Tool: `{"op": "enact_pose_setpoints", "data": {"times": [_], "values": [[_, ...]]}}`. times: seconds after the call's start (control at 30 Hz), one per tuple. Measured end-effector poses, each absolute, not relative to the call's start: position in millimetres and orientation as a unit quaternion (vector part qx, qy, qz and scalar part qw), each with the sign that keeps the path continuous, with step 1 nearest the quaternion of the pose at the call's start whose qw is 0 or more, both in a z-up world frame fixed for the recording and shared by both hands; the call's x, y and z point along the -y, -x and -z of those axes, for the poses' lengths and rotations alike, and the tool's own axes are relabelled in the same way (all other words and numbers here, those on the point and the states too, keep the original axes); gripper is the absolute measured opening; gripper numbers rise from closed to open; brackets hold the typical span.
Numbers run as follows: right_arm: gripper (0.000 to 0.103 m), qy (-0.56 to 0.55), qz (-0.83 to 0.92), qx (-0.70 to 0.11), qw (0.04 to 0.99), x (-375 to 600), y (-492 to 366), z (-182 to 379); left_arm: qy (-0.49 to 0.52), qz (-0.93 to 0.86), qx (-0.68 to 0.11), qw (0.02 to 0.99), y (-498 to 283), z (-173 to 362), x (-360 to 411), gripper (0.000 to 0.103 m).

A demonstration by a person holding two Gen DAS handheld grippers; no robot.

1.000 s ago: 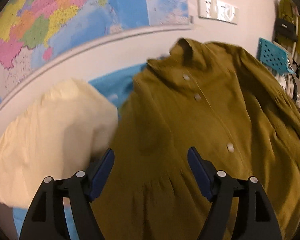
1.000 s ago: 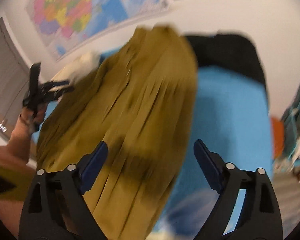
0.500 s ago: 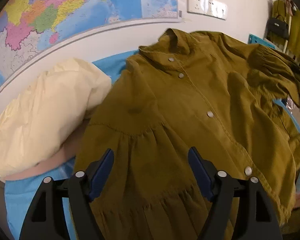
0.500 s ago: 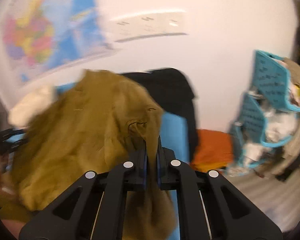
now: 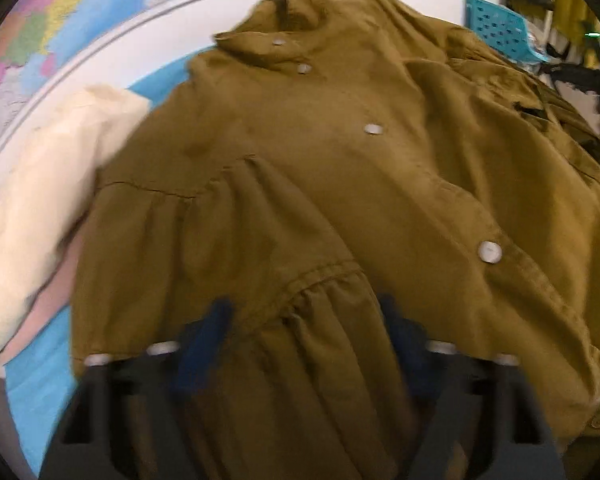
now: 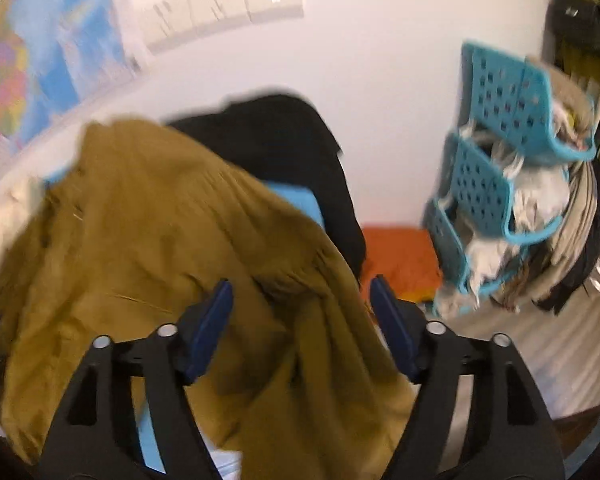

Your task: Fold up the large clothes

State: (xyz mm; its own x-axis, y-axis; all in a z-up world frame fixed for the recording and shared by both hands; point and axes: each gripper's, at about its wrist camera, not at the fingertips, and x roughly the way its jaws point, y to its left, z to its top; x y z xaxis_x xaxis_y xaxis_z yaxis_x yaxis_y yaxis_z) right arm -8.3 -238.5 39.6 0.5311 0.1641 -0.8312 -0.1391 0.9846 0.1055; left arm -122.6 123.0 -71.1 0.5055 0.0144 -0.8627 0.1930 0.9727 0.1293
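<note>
Right claw (image 6: 300, 320), clamped on fabric 0.5 s ago, had let go w/ jaws spread; left claw (image 5: 304, 344) also hung released, over the olive shirt (image 5: 340, 200) spread buttons-up on the blue bed (image 5: 40, 368). Risk: right-side fabric draped off the edge, so its weight could drag the shirt crooked before folding.

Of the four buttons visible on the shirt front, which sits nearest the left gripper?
The lowest button, right of the gathered seam. The other three run up the shirt toward the collar, farther from the left gripper.
</note>
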Motion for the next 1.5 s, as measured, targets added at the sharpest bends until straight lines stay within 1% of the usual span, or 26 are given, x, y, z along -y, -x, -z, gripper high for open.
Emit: {"op": "enact_pose_setpoints", "data": {"times": [0.03, 0.07, 0.3, 0.4, 0.43, 0.5, 0.53, 0.57, 0.63, 0.73, 0.77, 0.83, 0.9, 0.97, 1.0, 1.03, 1.07, 1.1, 1.13, 1.27, 1.33, 1.37, 1.4, 1.43, 1.47, 1.5], "values": [[0.075, -0.019, -0.097, -0.468, 0.878, 237, 13, -48, -0.099, 0.044, -0.493, 0.863, 123, 67, -128, 0.023], [0.075, -0.020, -0.106, -0.464, 0.879, 234, 17, -52, -0.073, 0.043, -0.493, 0.866, 122, 58, -138, 0.009], [0.075, -0.039, -0.231, -0.452, 0.861, 187, 38, -63, 0.040, 0.038, -0.403, 0.913, 133, -50, -214, 0.007], [0.074, -0.027, -0.252, -0.470, 0.846, 166, 43, -49, 0.054, -0.044, -0.374, 0.925, 132, -81, -264, 0.007], [0.074, -0.029, -0.252, -0.477, 0.842, 163, 44, -44, 0.051, -0.067, -0.374, 0.924, 130, -84, -279, 0.009], [0.074, -0.037, -0.259, -0.500, 0.826, 157, 48, -29, 0.028, -0.151, -0.390, 0.908, 122, -75, -310, 0.019], [0.074, -0.039, -0.257, -0.504, 0.823, 158, 49, -26, -0.003, -0.199, -0.403, 0.893, 116, -66, -319, 0.034], [0.074, -0.044, -0.257, -0.510, 0.820, 159, 52, -20, -0.034, -0.237, -0.418, 0.876, 111, -54, -328, 0.056], [0.076, -0.058, -0.262, -0.522, 0.809, 163, 59, -13, -0.105, -0.319, -0.446, 0.830, 99, -23, -335, 0.076], [0.085, -0.072, -0.265, -0.537, 0.798, 171, 78, -6, -0.117, -0.327, -0.438, 0.829, 107, -15, -330, 0.076], [0.086, -0.075, -0.272, -0.538, 0.794, 173, 85, -6, -0.109, -0.331, -0.425, 0.836, 112, -20, -326, 0.077], [0.095, -0.092, -0.294, -0.540, 0.783, 175, 98, -4, -0.061, -0.303, -0.385, 0.869, 133, -41, -317, 0.081], [0.095, -0.104, -0.326, -0.550, 0.762, 170, 114, 3, -0.014, -0.263, -0.345, 0.901, 154, -59, -307, 0.085], [0.095, -0.088, -0.337, -0.554, 0.756, 160, 128, 13, -0.014, -0.230, -0.329, 0.916, 168, -67, -288, 0.085], [0.082, -0.080, -0.338, -0.556, 0.755, 155, 131, 17, -0.022, -0.218, -0.326, 0.920, 169, -67, -278, 0.085], [0.043, -0.082, -0.347, -0.559, 0.748, 151, 133, 21, -0.031, -0.204, -0.326, 0.923, 169, -66, -266, 0.085], [0.023, -0.103, -0.364, -0.563, 0.735, 150, 133, 24, -0.039, -0.190, -0.325, 0.925, 170, -66, -252, 0.085], [0.008, -0.116, -0.366, -0.560, 0.734, 153, 134, 21, -0.044, -0.166, -0.324, 0.931, 172, -63, -236, 0.085], [0.006, -0.123, -0.364, -0.549, 0.742, 160, 135, 10, -0.045, -0.146, -0.326, 0.933, 172, -61, -225, 0.085], [0.006, -0.153, -0.334, -0.501, 0.784, 217, 142, -34, -0.069, -0.093, -0.344, 0.932, 163, -46, -185, 0.085], [0.007, -0.116, -0.307, -0.522, 0.787, 222, 145, -31, -0.080, -0.078, -0.352, 0.929, 163, -34, -170, 0.085], [0.011, -0.083, -0.280, -0.562, 0.774, 218, 144, -17, -0.085, -0.073, -0.359, 0.927, 158, -27, -166, 0.086], [0.029, -0.055, -0.255, -0.584, 0.768, 216, 142, -8, -0.092, -0.072, -0.369, 0.922, 149, -20, -160, 0.086], [0.054, -0.032, -0.235, -0.593, 0.770, 215, 139, -4, -0.094, -0.064, -0.380, 0.918, 138, -13, -154, 0.086], [0.060, -0.023, -0.228, -0.588, 0.776, 216, 134, -7, -0.094, -0.059, -0.383, 0.917, 135, -10, -152, 0.085], [0.060, -0.029, -0.232, -0.577, 0.783, 218, 129, -16, -0.100, -0.058, -0.384, 0.916, 123, -7, -148, 0.085]]}}
